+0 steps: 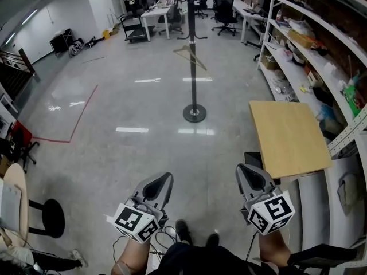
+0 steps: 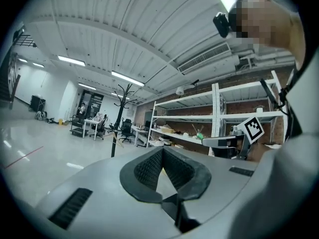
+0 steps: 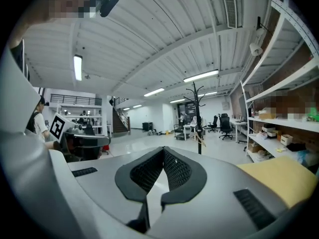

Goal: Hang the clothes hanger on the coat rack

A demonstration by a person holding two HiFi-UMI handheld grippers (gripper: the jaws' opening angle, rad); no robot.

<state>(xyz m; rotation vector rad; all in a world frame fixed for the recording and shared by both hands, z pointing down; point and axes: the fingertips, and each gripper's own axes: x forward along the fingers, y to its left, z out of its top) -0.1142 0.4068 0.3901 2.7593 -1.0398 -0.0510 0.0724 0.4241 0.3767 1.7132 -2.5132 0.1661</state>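
Note:
A black coat rack (image 1: 192, 50) stands on its round base in the middle of the floor, well ahead of me. A pale wooden clothes hanger (image 1: 190, 56) hangs from it, tilted. The left gripper view shows the coat rack (image 2: 118, 117) and hanger (image 2: 117, 139) small and far off; the right gripper view also shows the rack (image 3: 198, 118) and hanger (image 3: 200, 139). My left gripper (image 1: 159, 183) and right gripper (image 1: 250, 177) are held low, close to my body, both shut with nothing in them. Their jaws meet at the tips (image 2: 162, 151) (image 3: 163, 151).
A light wooden tabletop (image 1: 287, 136) lies to the right beside long metal shelving (image 1: 309, 44) full of items. A black stool (image 1: 51, 216) stands at the lower left. Red tape (image 1: 80, 116) marks the floor. Desks and office chairs (image 1: 223, 10) sit at the far end.

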